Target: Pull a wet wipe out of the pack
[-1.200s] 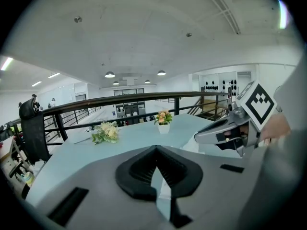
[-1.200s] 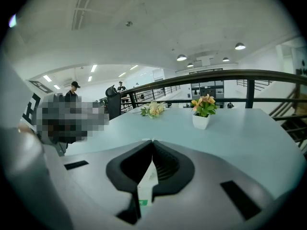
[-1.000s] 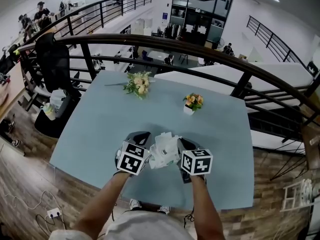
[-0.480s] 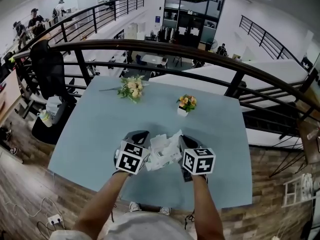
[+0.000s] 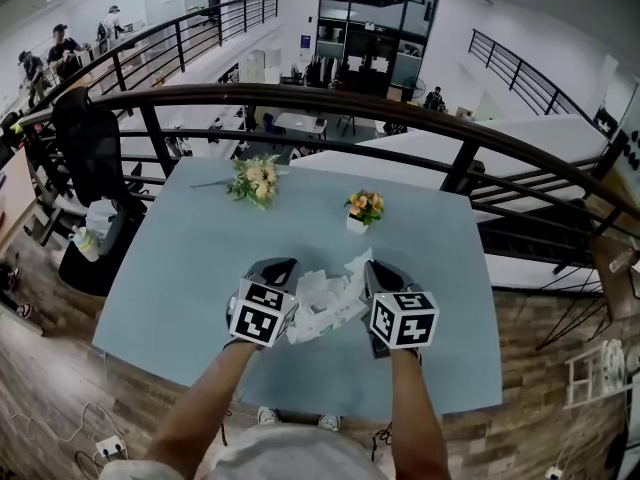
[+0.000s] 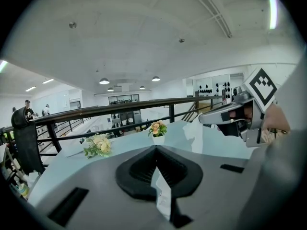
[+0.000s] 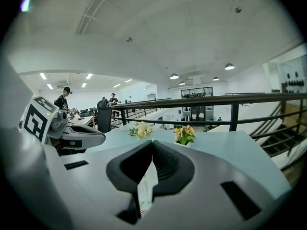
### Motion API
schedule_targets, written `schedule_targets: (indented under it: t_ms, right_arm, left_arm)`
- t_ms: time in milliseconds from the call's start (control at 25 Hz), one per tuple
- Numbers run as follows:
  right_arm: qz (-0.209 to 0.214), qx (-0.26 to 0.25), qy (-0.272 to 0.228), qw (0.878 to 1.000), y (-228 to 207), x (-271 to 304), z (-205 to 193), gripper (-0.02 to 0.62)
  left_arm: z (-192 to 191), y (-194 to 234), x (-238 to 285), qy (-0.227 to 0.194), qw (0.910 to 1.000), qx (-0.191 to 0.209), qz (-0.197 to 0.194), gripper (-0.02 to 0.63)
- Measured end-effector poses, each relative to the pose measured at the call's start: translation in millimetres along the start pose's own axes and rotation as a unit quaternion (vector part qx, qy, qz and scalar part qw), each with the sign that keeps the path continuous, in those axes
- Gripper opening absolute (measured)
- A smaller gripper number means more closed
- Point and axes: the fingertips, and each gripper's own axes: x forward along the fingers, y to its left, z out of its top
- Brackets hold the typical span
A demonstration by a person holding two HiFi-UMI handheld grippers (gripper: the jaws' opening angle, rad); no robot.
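Right, biggest first. A pale blue table (image 5: 180, 268) fills the mid of the head view, w/ a dark curved railing (image 5: 300, 96) running behind its far edge. A black chair (image 5: 88, 153) stands off the table's far left corner.

The person's two forearms come in from the bottom edge, one gripper per hand, both over the near part of the table. The left gripper (image 5: 277, 267) and right gripper (image 5: 372, 268) point away from the person, approx side by side, w/ their marker cubes toward the camera.

Btwn them sits the pack (image 5: 322, 313), white & crumpled. The left gripper is clenched on the pack's left edge: in the left gripper view a thin pale strip of film is pinched where the pads meet.

Further back, a bouquet (image 5: 252, 179) of pale flowers lies on the table's far left part. A small white pot (image 5: 362, 211) w/ orange & yellow flowers stands upright nearer the middle. Both are well apart from the pack.

Smallest is the wet wipe (image 5: 357, 264), a white sheet standing up out of the pack's top on the right side, at the right gripper's tips. That gripper is clamped tight on it. The right gripper view shows a thin white strip nipped btwn the closed pads. The wipe's lower end runs into the pack.
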Motion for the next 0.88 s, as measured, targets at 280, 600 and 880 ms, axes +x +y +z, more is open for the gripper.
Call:
schedule_targets:
  t_ms: [280, 600, 880]
  right_arm:
    - [-0.021, 0.003, -0.019, 1.000, -15, -10, 10, 0.008]
    - [-0.046, -0.015, -0.048, 0.998, -26, -24, 29, 0.008]
    - [-0.059, -0.023, -0.063, 0.996, -29, -31, 36, 0.008]
  left_arm:
    - [9, 5, -1, -0.015, 0.9999, -0.007, 0.002, -0.006]
    - [23, 14, -7, -0.032, 0.9993, -0.018, 0.010, -0.006]
    - [27, 14, -12, -0.040, 0.9990, -0.019, 0.011, -0.006]
